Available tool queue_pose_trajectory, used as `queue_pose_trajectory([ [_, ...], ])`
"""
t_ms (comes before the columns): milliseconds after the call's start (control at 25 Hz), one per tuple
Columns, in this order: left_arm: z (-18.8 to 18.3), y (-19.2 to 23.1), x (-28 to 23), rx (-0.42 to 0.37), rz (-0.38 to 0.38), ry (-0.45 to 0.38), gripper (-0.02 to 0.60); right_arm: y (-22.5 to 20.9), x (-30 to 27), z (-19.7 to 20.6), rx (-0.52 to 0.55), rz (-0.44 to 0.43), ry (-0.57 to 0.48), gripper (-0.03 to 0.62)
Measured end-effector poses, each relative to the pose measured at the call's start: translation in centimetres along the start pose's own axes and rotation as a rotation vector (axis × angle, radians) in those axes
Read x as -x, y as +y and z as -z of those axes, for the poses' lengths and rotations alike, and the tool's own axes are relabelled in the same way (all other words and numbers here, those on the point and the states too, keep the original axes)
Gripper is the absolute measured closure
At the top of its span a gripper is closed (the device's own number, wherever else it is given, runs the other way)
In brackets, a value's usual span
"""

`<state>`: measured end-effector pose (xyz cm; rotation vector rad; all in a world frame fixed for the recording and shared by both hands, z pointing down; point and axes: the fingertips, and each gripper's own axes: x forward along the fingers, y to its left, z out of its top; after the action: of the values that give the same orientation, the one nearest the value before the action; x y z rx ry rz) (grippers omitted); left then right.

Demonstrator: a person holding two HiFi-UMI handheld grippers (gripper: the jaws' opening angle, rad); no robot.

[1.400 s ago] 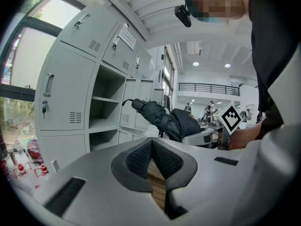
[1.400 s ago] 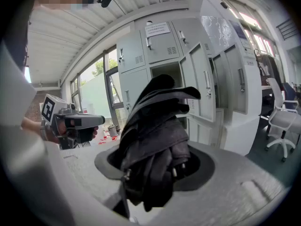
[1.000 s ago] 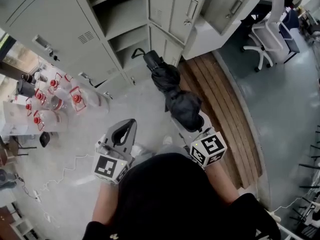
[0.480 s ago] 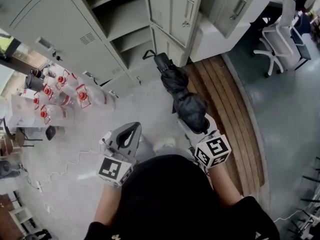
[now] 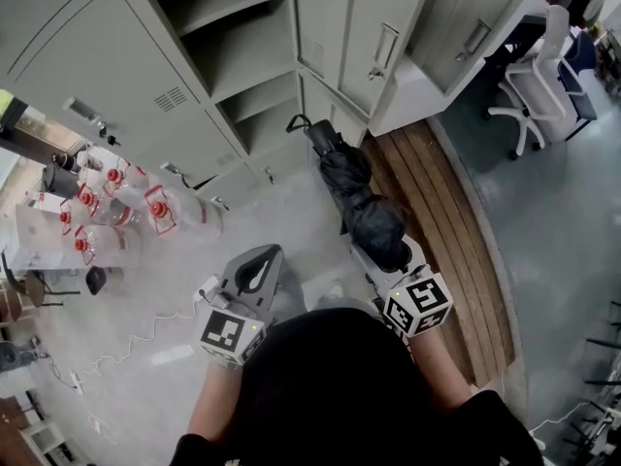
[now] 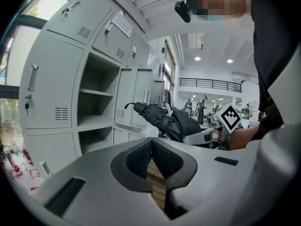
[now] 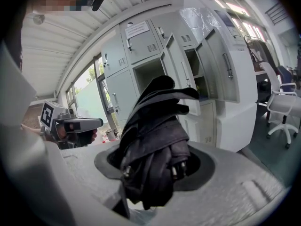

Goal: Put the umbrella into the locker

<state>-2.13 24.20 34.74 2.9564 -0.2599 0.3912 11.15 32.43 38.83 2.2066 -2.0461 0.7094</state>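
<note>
A black folded umbrella (image 5: 355,194) sticks out level from my right gripper (image 5: 382,249), whose jaws are shut on its bunched fabric end. Its handle with a loop (image 5: 298,123) points at the open lower compartment (image 5: 267,116) of the grey locker (image 5: 245,37). In the right gripper view the umbrella (image 7: 155,149) fills the space between the jaws of the right gripper (image 7: 156,173). My left gripper (image 5: 254,272) is held beside it on the left, shut and with nothing in it; its pads meet in the left gripper view (image 6: 151,149), where the umbrella (image 6: 165,119) shows to the right.
The locker's open doors (image 5: 146,95) swing out at the left. Several clear bottles with red caps (image 5: 109,202) stand on the floor at the left, with a white cable (image 5: 126,336) nearby. Wooden planks (image 5: 441,212) lie to the right. A white office chair (image 5: 532,76) stands at the far right.
Both hands have moved forward towards the lockers, carrying the umbrella's handle end closer to the open lower compartment. The grip on the umbrella is the same.
</note>
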Motion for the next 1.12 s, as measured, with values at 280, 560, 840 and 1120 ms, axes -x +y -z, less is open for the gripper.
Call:
queue_pose_trajectory([
  [280,-1.0,7.6,-0.8,0.006,0.044,-0.003,0.572,1.9,-6.0,-2.2,-0.002,0.044,0.009,0.349],
  [560,-2.1,15.0,-1.1,-0.013,0.096,-0.012,0.572,4.2,-12.3,-4.1,-0.025,0.096,0.004,0.350],
  [840,-1.8,20.9,-1.1,0.014,0.146,0.010,0.572,5.5,-16.1,-3.8,-0.062,0.173,0.023,0.350],
  [1120,-0.5,23.2,-1.0,0.017,0.159,0.019,0.572,5.8,-18.4,-1.8,-0.093,0.184,0.081,0.350],
])
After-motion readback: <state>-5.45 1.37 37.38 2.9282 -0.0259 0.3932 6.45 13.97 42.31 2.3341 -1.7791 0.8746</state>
